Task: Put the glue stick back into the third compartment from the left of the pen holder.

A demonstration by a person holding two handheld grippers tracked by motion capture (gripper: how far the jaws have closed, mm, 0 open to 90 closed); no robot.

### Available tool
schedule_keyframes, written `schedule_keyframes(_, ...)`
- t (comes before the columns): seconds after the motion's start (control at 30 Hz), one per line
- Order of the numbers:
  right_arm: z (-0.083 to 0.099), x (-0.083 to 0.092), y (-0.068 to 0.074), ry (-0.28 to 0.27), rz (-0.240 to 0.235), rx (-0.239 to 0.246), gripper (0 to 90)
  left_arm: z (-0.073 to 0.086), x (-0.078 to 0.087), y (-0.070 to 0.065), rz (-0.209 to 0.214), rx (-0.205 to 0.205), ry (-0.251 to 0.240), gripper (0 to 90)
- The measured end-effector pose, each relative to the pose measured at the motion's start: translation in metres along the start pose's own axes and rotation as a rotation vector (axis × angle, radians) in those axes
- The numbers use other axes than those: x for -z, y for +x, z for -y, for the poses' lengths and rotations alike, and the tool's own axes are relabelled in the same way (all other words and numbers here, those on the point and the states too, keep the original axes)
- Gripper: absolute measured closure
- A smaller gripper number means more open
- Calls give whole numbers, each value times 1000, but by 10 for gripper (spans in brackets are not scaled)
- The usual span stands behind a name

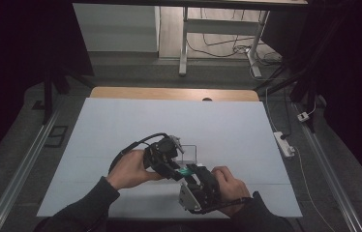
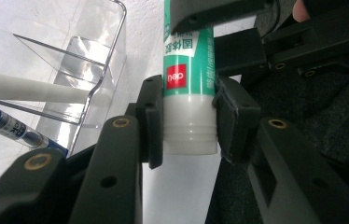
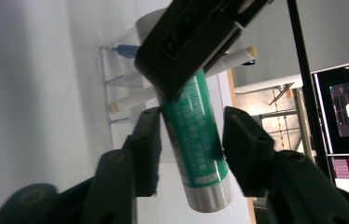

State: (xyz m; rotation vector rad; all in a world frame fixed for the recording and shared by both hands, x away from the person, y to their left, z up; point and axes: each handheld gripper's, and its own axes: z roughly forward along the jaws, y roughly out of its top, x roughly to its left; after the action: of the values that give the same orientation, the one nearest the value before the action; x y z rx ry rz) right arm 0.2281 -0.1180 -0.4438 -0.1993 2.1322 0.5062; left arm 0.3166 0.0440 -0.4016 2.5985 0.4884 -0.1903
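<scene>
High view: both forearms reach in from the near edge of the desk [image 1: 121, 125], hands angled toward each other so the left tool [image 1: 169, 162] and right tool [image 1: 196, 176] meet nose to nose. Between them is a green glue stick [image 2: 189, 70]. The left tool's jaws are clamped on its white cap end; the right tool's jaws flank its body, seemingly with a gap. Beyond the left tool stands a clear pen holder [image 2: 93, 56] with pens [image 2: 18, 86].
</scene>
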Motion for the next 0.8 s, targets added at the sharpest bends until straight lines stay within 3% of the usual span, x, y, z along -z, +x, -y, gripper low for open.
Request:
schedule_keyframes(0.03, 1, -1, 1, -16, 5, 5, 595, 0, 0, 0, 1, 2, 0, 648)
schedule_keyframes(0.23, 1, -2, 2, 28, -34, 49, 646, 1, -1, 1, 1, -16, -3, 646)
schedule_keyframes(0.37, 2, -3, 2, 28, -49, 34, 658, 1, 0, 1, 0, -27, -17, 643)
schedule_keyframes(0.53, 1, 0, -1, 43, -55, -20, 661, 2, 2, 0, -11, -36, -50, 624)
schedule_keyframes(0.8, 2, 0, -3, 49, -60, -36, 661, 6, 8, 1, -73, -44, -111, 447)
